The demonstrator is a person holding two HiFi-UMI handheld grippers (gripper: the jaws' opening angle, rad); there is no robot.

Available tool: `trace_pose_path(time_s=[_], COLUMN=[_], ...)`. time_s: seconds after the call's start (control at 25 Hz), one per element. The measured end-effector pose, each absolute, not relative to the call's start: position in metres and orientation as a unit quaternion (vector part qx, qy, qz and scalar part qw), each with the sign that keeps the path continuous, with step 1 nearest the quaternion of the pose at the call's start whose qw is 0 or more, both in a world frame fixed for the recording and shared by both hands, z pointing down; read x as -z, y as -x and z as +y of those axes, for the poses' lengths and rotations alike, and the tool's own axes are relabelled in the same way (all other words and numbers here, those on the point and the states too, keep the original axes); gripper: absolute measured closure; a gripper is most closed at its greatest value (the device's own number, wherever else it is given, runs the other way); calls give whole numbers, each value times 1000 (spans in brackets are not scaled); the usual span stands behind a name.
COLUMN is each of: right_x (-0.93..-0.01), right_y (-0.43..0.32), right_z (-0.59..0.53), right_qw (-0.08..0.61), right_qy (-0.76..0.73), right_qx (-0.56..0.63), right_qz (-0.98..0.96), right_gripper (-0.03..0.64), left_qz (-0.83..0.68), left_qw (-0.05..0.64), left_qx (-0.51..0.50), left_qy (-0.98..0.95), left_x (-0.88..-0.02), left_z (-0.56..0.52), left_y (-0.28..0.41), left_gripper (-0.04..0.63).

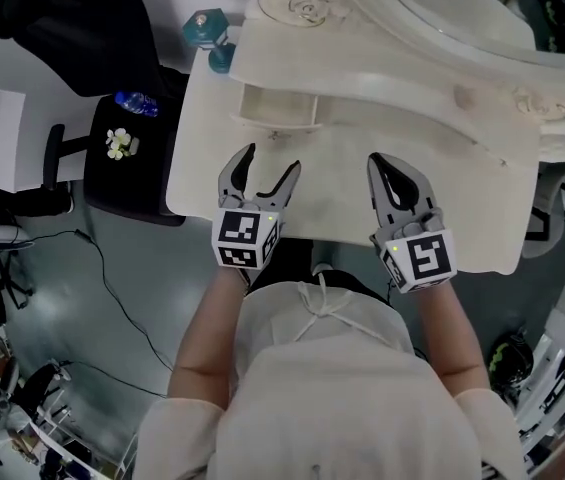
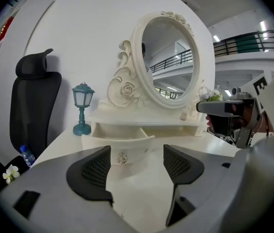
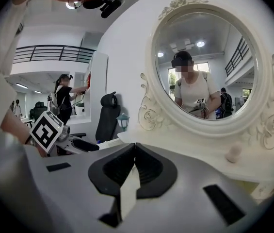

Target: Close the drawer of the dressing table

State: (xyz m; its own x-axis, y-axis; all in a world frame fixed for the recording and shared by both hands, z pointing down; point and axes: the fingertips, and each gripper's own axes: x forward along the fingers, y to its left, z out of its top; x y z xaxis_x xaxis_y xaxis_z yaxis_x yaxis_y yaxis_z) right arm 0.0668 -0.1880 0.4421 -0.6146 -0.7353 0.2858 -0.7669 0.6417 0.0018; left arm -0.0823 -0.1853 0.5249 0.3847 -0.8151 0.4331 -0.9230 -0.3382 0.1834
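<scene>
**Drawer Open, Left Gripper Lined Up for the Push**

The dressing table (image 1: 462,218) is seen from above, its white top bare in front of the oval mirror (image 2: 168,57). The drawer (image 2: 127,147) is set in the low shelf unit under the mirror, on the left half of the table. It is pulled out: its curved front stands proud of the unit and its empty inside is shown in the left gripper view. The closing is therefore judged not yet begun.

The left gripper (image 1: 270,163) is held above the table top, just short of the drawer front, with its jaws spread wide and nothing between them. The right gripper (image 1: 382,163) is held to the right, well apart from the drawer, with its jaws pressed together on nothing.

A flat push, not a grasp, is judged to be called for. The front is best met squarely near the small knob (image 2: 122,157), so that the drawer is driven straight back into its opening and not skewed. With the jaws left apart, the knob could be straddled and both pads laid on the front. The push should be kept level and slow, since the unit looks light and could be shoved toward the mirror. Contact should be held until the front is seen flush with the unit.
</scene>
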Motion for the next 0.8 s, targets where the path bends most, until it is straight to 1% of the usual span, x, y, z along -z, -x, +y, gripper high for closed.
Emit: trace_pose_path(time_s=[0.32,0.36,0.4,0.48,0.64,0.8], right_x=[-474,-478,-481,-486,-491,-493], right_y=[-70,-70,-70,-69,-67,-64], right_z=[-207,-208,-209,-211,-213,-214], right_qw=[145,148,150,157,161,161], right_qy=[-427,-428,-428,-426,-426,-423], right_qx=[-91,-94,-96,-96,-103,-103], right_qz=[-888,-887,-886,-886,-884,-886], right_gripper=[611,611,611,611,611,611], left_qz=[-538,-540,-543,-552,-556,-557], left_qw=[215,217,217,216,216,216], left_qx=[-159,-162,-165,-167,-168,-172], left_qy=[-800,-797,-794,-788,-785,-783], left_x=[-566,-570,-573,-577,-579,-581], left_z=[-206,-208,-210,-213,-217,-219], left_y=[83,84,86,90,92,92], left_gripper=[244,260,291,370,404,476])
